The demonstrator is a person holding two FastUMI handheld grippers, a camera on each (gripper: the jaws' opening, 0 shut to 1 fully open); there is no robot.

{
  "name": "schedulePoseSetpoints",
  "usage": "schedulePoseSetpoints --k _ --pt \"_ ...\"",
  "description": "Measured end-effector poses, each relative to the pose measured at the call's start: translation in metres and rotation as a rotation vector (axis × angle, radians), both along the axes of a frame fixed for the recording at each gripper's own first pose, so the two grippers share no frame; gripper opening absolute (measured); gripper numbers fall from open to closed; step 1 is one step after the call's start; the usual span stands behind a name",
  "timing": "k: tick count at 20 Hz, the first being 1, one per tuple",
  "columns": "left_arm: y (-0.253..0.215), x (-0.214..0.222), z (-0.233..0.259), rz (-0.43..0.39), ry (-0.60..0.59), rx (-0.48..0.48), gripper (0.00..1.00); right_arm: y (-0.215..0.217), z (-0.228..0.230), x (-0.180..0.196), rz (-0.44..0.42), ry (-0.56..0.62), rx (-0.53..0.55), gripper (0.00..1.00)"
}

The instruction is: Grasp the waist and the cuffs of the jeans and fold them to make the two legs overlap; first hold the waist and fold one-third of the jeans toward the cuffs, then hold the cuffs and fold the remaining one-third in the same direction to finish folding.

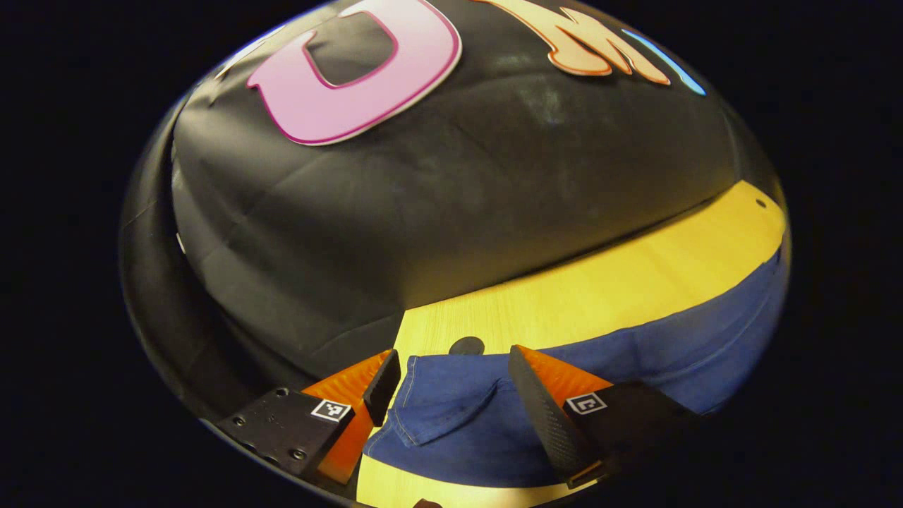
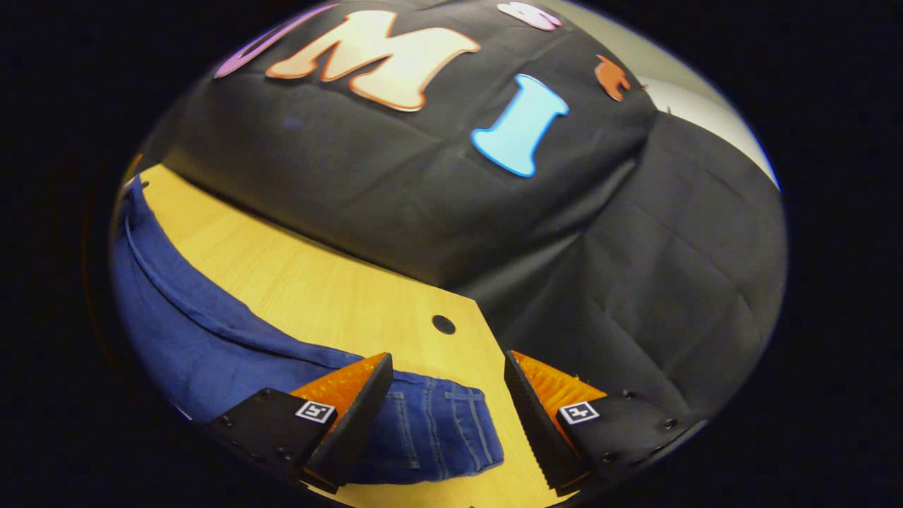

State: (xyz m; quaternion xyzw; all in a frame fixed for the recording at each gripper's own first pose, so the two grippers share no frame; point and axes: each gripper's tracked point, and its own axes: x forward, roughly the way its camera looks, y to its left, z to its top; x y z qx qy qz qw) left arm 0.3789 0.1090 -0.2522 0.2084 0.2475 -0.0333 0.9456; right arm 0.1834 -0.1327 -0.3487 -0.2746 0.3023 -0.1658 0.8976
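Blue jeans [image 1: 494,423] lie flat on a light wood surface [image 1: 600,282], stretched along its near edge, w/ the booth's black cloth wall [image 1: 458,197] hanging behind the far edge.

Left gripper view: the left gripper [image 1: 451,395] hovers over one end of the jeans, fingers [image 1: 547,416] spread wide apart, released, nothing between them but denim below. A curved seam, apparently a pocket, shows in the gap. The fabric runs off to the right in that view, toward the surface's far corner. A small dark round hole [image 1: 466,346] sits in the surface just beyond the denim, near a corner.

Right gripper view: the right gripper [image 2: 448,395] hangs above the other end of the jeans [image 2: 423,430], where stitched seams run across the fabric; fingers [image 2: 356,416] also parted and holding nothing. One finger overlaps the denim in the picture; the other is over bare wood near the surface's edge. Cannot tell whether either touches down. Another dark round hole [image 2: 443,324] marks the surface [image 2: 317,289] close to its corner. The rest of the jeans trails away to the left in this view.
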Motion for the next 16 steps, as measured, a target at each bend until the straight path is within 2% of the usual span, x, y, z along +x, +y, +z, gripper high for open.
schedulePoseSetpoints --k 3,5,10,12,13,14,15,16 --pt "-0.018 -0.016 0.036 0.024 -0.025 -0.122 0.95 -0.046 -0.015 -0.036 -0.108 0.020 0.150 0.99" --pt "-0.024 -0.013 0.071 0.029 -0.062 -0.161 0.95 -0.079 -0.032 -0.058 -0.211 0.028 0.259 0.99" --pt "-0.043 -0.032 0.108 0.027 -0.078 -0.116 0.95 -0.132 -0.089 -0.104 -0.500 0.047 0.547 1.00" --pt "-0.051 -0.042 0.117 0.035 -0.063 -0.124 0.95 -0.134 -0.106 -0.110 -0.547 0.065 0.629 0.96" --pt "-0.053 -0.055 0.118 0.040 -0.058 -0.128 0.95 -0.132 -0.105 -0.108 -0.553 0.059 0.669 0.99" --pt "-0.052 -0.063 0.118 0.048 -0.056 -0.126 0.95 -0.132 -0.104 -0.107 -0.552 0.058 0.712 0.96" --pt "-0.051 -0.071 0.115 0.057 -0.052 -0.120 0.95 -0.131 -0.101 -0.113 -0.558 0.088 0.738 0.99" --pt "-0.051 -0.082 0.115 0.068 -0.044 -0.114 0.95 -0.138 -0.094 -0.105 -0.547 0.053 0.720 0.95"
